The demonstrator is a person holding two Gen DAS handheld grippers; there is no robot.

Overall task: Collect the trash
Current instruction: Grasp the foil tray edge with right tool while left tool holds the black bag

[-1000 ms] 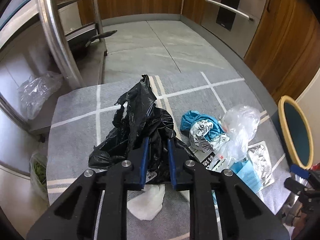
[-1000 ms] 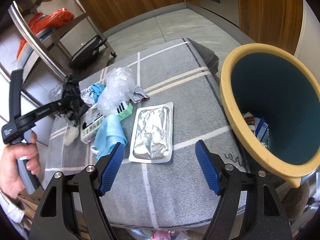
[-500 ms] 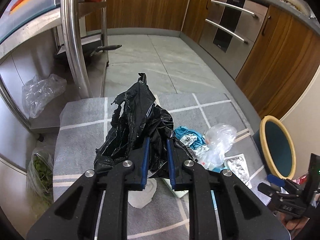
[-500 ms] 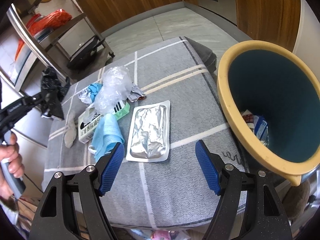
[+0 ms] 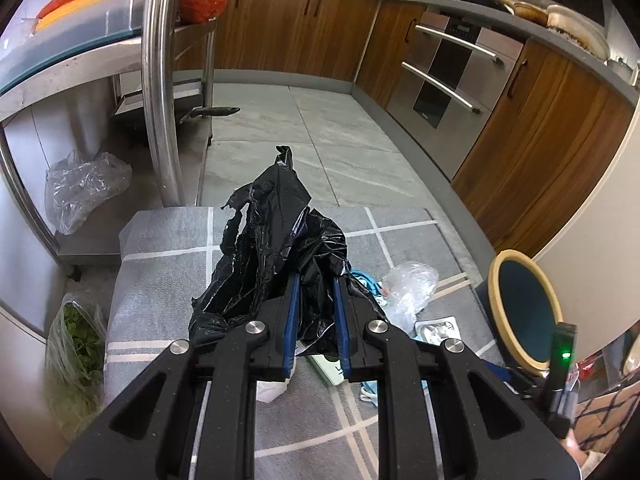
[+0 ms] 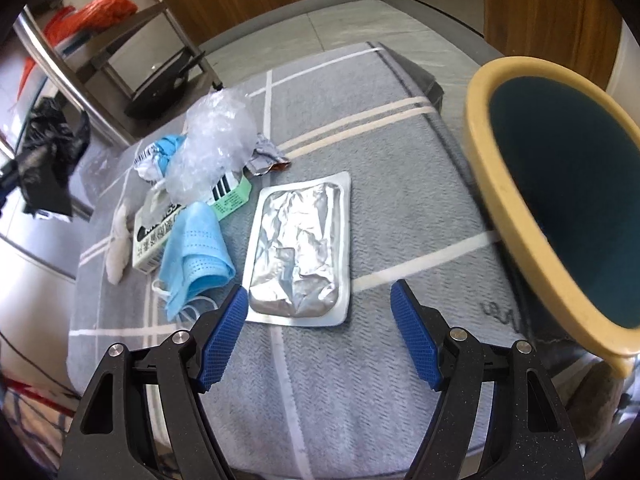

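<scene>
At the far left of the right wrist view, the black bag (image 6: 48, 152) hangs in the air beside the steel shelf leg (image 6: 76, 76), well above the grey striped cloth (image 6: 360, 380) covering the tabletop. In the left wrist view the left tool (image 5: 314, 300) has its two blue-lined fingers pressed close together on a fold of this black bag (image 5: 276, 248), which bunches up crumpled and torn above the fingers and droops to their left.

Below the bag on the cloth lies a white tissue (image 6: 118, 248), next to a printed carton (image 6: 150, 240). A blue face mask (image 6: 196, 256) rests partly on the carton, its ear loops trailing toward the near edge. Behind it sits a crumpled clear plastic bag (image 6: 216, 148), touching a blue-and-white wrapper (image 6: 158, 152) on its left and a small foil wrapper (image 6: 266, 156) on its right.

Further right, a flat silver blister pack (image 6: 298, 252) lies on the cloth, just beside the mask. The right tool (image 6: 318, 332) hovers low over the cloth at the near end of that pack, fingers spread wide, holding nothing.

At the far right stands the trash bin (image 6: 492, 160), dark teal inside with a yellow rim, just off the edge of the tabletop. In the left wrist view the same bin (image 5: 498, 276) shows at the right past the cloth.
</scene>
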